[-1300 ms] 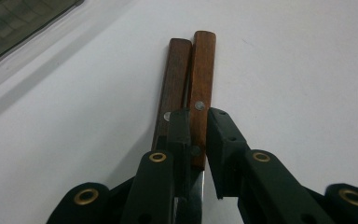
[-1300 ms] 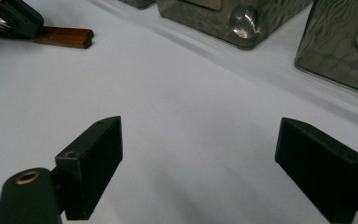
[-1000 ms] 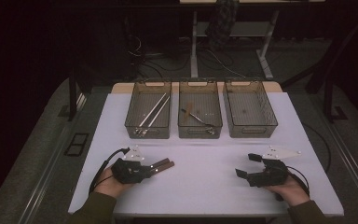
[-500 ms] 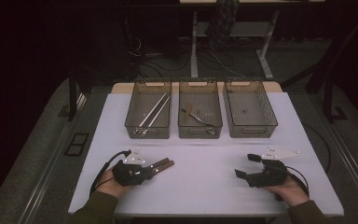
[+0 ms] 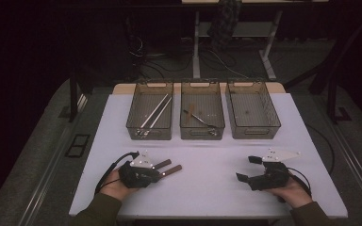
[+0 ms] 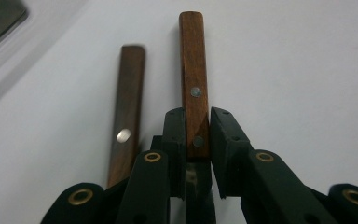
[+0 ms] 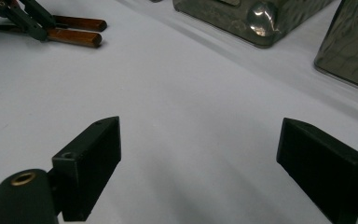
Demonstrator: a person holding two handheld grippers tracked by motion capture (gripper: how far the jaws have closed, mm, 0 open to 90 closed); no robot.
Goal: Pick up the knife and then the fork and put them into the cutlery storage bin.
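Observation:
Two wooden-handled utensils lie side by side on the white table (image 5: 207, 160) at the front left. My left gripper (image 5: 159, 173) points right and is shut on the nearer handle (image 6: 194, 88), its pads pressing both sides of it. The other handle (image 6: 128, 107) rests on the table just beside the jaws, free of them. Both handles (image 7: 77, 30) stick out past the left gripper (image 7: 32, 25) in the right gripper view. My right gripper (image 5: 247, 168) rests at the front right, open wide (image 7: 200, 158), with bare table between its pads.
Three wire-mesh bins stand in a row at the back of the table. The left bin (image 5: 149, 136) holds long metal rods, the middle bin (image 5: 202, 136) a few utensils, the right bin (image 5: 257, 135) looks bare. Bin corners (image 7: 261, 18) show ahead of the right gripper.

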